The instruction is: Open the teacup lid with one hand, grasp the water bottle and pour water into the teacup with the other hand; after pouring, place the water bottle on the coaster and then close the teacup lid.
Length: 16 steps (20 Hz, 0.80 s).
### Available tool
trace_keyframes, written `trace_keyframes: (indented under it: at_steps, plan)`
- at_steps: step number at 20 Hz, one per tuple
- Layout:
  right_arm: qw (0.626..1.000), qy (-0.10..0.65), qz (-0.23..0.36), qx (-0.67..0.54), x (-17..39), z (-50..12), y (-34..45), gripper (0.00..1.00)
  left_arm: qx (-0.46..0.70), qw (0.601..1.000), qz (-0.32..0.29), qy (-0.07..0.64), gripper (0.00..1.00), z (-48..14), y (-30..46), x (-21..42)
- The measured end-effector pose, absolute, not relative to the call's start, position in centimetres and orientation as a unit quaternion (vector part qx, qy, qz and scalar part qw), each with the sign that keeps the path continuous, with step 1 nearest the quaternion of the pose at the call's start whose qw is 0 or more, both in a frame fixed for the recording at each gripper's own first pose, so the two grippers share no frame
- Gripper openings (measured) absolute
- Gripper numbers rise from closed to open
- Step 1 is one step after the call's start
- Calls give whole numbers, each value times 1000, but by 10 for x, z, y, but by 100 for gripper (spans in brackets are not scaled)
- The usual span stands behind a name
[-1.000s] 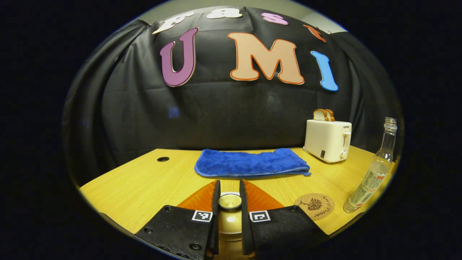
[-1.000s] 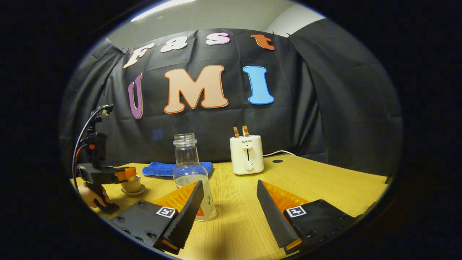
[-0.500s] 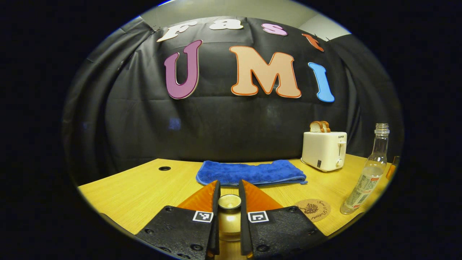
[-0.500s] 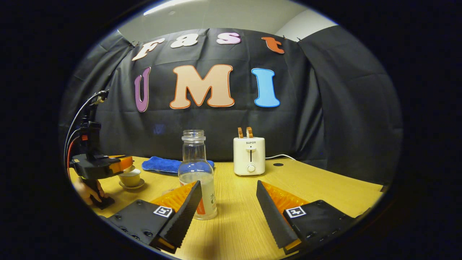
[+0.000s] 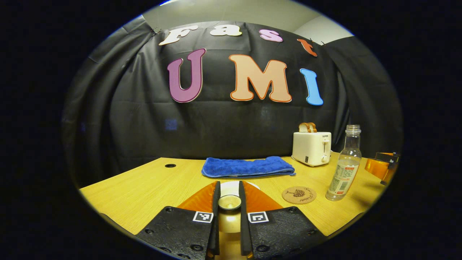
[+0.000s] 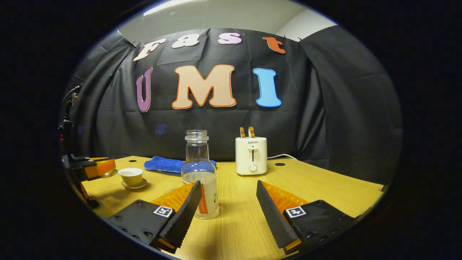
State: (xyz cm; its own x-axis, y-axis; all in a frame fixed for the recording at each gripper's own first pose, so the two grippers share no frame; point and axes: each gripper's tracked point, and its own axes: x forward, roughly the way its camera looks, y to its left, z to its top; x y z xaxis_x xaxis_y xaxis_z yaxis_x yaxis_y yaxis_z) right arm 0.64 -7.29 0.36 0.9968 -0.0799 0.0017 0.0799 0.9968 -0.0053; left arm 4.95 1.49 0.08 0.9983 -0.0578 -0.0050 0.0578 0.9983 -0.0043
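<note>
My left gripper [image 5: 229, 189] is shut on the knob of the golden teacup lid [image 5: 229, 203], held off the cup. The teacup's pale rim [image 5: 231, 185] peeks out just past the fingertips. In the right gripper view the open teacup [image 6: 131, 176] sits on its saucer, with the left gripper [image 6: 96, 168] just left of it. My right gripper [image 6: 229, 186] stands open above the table. The clear water bottle [image 6: 200, 180], uncapped and partly filled, stands upright against the inner edge of its left finger [image 6: 184, 213]. A round cork coaster [image 5: 299, 194] lies left of the bottle [image 5: 343, 169].
A folded blue towel [image 5: 248, 167] lies at the back of the wooden table [image 5: 137, 191]. A white toaster [image 6: 251, 155] with two slices of bread stands behind the bottle, its cord trailing right. The booth's black cloth wall closes off the back.
My left gripper has lifted the lid off the teacup and carried it left, away from the cup. The right gripper has barely shifted and stays open beside the bottle.
</note>
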Motion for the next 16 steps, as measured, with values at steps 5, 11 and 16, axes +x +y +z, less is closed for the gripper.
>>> trace_keyframes:
  at_steps: [5, 11, 16]
  plan:
    - [1000, -1, -27, -2, 2, 3, -61, 94, -2, 999, -50, -3, 20, 4, 15, -1]
    - [1000, 4, 2, -1, 16, 0, -39, 95, 1, 999, -49, 6, 20, 0, 16, -13]
    - [1000, 7, 10, 0, 47, -1, -28, 93, -1, 999, -51, 1, 20, 2, 17, -13]
